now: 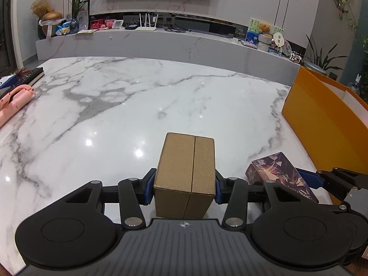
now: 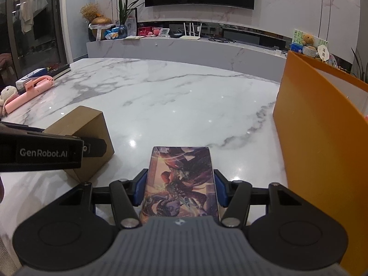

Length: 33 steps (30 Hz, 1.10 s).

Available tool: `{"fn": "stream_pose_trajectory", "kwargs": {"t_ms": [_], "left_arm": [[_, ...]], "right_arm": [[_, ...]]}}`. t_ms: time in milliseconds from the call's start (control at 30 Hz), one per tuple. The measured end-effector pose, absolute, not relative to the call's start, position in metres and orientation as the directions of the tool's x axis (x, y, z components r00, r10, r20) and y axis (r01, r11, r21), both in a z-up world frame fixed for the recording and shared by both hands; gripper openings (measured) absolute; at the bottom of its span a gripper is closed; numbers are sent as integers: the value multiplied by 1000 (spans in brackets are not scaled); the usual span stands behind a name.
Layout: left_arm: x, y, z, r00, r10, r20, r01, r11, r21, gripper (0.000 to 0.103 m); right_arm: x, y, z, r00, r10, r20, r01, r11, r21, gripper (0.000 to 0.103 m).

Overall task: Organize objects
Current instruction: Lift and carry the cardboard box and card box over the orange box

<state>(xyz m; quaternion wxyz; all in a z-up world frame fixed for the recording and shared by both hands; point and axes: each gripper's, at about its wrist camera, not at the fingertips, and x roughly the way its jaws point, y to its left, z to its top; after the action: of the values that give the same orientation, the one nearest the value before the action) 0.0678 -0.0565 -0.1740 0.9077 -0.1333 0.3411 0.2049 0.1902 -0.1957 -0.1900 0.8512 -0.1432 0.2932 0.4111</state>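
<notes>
The brown cardboard box sits clenched in the left claw over the marble desk. Just beside it, the right claw grips a printed card box, near the open orange box.

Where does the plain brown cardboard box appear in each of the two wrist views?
Left wrist: brown cardboard box bottom centre, clamped by the left gripper.
Right wrist: same box at left, partly behind that gripper.
Shared landmark: orange box at the right edge in both.
</notes>
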Motion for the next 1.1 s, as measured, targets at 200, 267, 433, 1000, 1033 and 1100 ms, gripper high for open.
{"fn": "stream_pose_trajectory", "kwargs": {"t_ms": [200, 267, 433, 1000, 1033, 1100], "left_arm": [[64, -58, -154, 704, 297, -645, -461, 882, -96, 54], [63, -59, -146, 711, 302, -635, -460, 883, -96, 54], [63, -65, -120, 741, 312, -595, -448, 889, -91, 54], [113, -119, -21, 899, 214, -383, -267, 959, -90, 54], [117, -124, -18, 906, 203, -373, -253, 963, -91, 54], [127, -134, -14, 917, 180, -357, -226, 970, -92, 54]], "right_arm": [[188, -202, -173, 503, 625, -596, -777, 629, 3, 60], [186, -204, -163, 507, 638, -580, -779, 626, 8, 59], [184, -211, -135, 509, 667, -544, -786, 617, 21, 59], [235, -276, 4, 659, 671, -341, -726, 686, -53, 60], [241, -282, 11, 671, 664, -330, -717, 694, -61, 60], [255, -293, 27, 693, 650, -313, -699, 712, -68, 60]]}}
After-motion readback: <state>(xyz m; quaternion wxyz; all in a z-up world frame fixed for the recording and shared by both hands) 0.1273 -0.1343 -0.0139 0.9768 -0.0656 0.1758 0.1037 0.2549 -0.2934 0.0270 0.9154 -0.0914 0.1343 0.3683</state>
